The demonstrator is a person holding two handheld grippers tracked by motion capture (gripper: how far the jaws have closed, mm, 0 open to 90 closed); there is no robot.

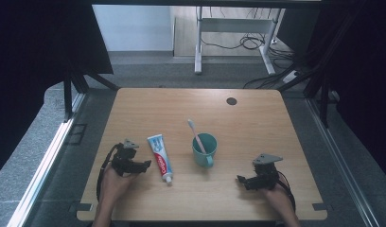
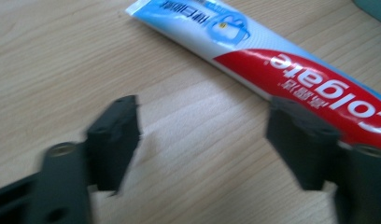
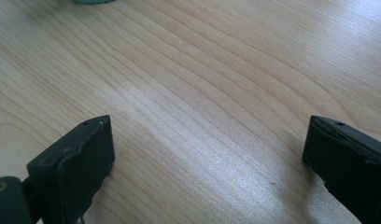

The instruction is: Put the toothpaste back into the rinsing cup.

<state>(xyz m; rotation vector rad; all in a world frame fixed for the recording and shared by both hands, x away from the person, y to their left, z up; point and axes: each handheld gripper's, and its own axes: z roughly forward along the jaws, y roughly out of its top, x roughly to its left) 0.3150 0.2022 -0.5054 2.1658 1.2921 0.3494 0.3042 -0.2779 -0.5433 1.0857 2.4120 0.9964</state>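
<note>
Black jaws of the left gripper (image 2: 205, 140) stand apart over bare wood with nothing between them, so it is released; the toothpaste tube (image 2: 291, 70) lies flat just beyond them, its red end partly behind the far jaw, and from above it sits just beside the left gripper (image 1: 144, 164) on the side facing the mug; the right gripper (image 3: 205, 154) is likewise spread wide and holds nothing, resting well apart on the table (image 1: 257, 118); a teal mug (image 1: 204, 150) with a toothbrush (image 1: 197, 135) leaning in it stands between the two grippers. Judging from this, the risk is a glancing close: one jaw may ride over the slick tube and squeeze or skid it toward the mug, tipping the brush out.
</note>
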